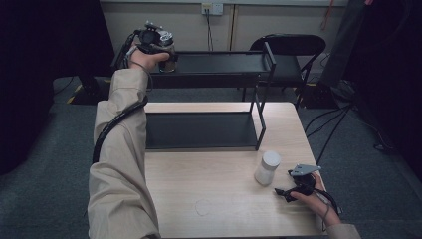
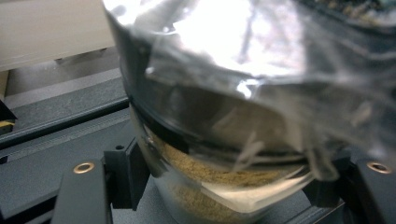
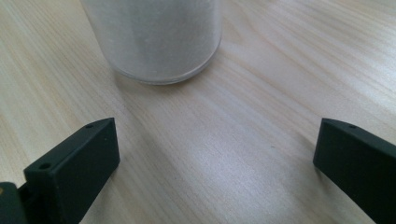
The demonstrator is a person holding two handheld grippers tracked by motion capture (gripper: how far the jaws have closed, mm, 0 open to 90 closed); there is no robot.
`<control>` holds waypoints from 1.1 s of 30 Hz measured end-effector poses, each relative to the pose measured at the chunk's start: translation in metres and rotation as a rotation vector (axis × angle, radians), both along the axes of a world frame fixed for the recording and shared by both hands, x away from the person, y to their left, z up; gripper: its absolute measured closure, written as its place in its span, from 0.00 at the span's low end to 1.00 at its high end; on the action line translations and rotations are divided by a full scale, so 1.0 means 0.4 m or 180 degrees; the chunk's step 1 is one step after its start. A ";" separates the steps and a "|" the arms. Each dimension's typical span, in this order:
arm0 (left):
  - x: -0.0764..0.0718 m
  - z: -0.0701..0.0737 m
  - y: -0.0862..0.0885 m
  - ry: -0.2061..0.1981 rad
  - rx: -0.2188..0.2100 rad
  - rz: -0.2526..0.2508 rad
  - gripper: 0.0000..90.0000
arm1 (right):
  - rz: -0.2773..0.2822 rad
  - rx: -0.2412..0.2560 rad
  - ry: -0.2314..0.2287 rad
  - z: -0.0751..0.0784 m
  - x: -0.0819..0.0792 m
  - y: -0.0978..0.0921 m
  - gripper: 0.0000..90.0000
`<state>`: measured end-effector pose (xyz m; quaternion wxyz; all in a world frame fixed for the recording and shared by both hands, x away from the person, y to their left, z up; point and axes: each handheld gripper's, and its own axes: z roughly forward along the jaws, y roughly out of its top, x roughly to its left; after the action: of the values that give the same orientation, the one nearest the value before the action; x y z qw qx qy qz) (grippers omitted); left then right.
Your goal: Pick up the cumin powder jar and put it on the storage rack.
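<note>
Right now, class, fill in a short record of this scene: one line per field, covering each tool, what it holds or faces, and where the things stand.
left tool: shut on the glass jar, at the left end of the top shelf
glass jar: clear, brownish powder inside, plastic film over its top
right tool: open, jaws wide apart, low over the table
white jar: upright on the table, just ahead of the right tool, not touched
lower shelf: bare dark surface
</note>
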<state>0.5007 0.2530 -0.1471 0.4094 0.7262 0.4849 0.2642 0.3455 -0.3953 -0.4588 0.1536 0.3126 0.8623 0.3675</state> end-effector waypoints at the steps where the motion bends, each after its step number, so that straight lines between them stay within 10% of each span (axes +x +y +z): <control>1: -0.001 0.000 0.000 -0.0002 0.0004 0.0001 0.33 | 0.0000 0.0000 -0.0001 0.000 0.000 0.000 0.00; 33: -0.140 -0.050 0.015 -0.0053 -0.0068 -0.0176 0.01 | 0.0005 -0.0001 0.0002 0.000 0.001 0.000 0.00</control>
<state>0.4448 0.2590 -0.1670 0.4283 0.7327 0.4641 0.2536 0.3461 -0.3952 -0.4587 0.1531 0.3121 0.8626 0.3675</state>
